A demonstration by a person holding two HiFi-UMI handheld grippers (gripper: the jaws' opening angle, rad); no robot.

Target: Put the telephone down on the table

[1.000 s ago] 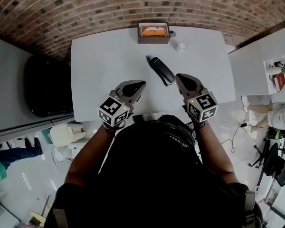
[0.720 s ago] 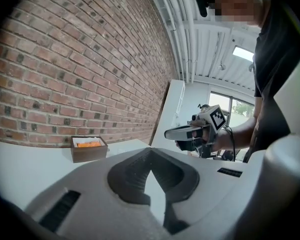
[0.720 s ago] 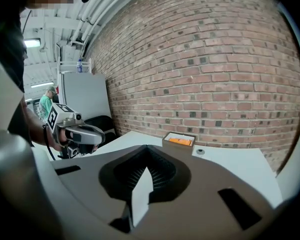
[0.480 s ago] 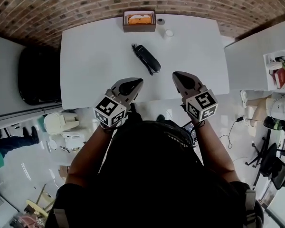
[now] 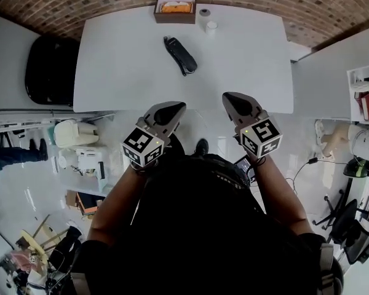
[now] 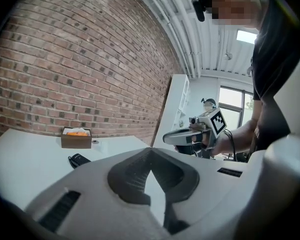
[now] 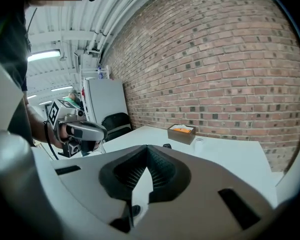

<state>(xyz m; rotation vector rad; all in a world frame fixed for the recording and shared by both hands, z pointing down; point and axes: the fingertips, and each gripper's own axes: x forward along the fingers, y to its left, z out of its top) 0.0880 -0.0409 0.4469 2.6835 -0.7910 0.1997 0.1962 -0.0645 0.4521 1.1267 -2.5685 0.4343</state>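
The black telephone (image 5: pixel 179 55) lies flat on the white table (image 5: pixel 246 72), towards its far side, with nothing touching it. It shows small in the left gripper view as the telephone (image 6: pixel 79 159) and just over the jaws in the right gripper view as the telephone (image 7: pixel 167 146). My left gripper (image 5: pixel 175 108) and right gripper (image 5: pixel 229 98) hang side by side in front of the table's near edge, well short of the phone. Both have their jaws shut with nothing between them. Each gripper view also shows the other one: the right gripper (image 6: pixel 190 136) and the left gripper (image 7: pixel 82 130).
A brown cardboard box (image 5: pixel 175 8) with something orange inside stands at the table's far edge by the brick wall. Two small white cups (image 5: pixel 211 26) stand to its right. A black chair (image 5: pixel 49 69) stands left of the table. White cabinets flank both sides.
The table and telephone have slid farther up and away in the head view as the person backs off. Both grippers keep the same pose and stay shut.
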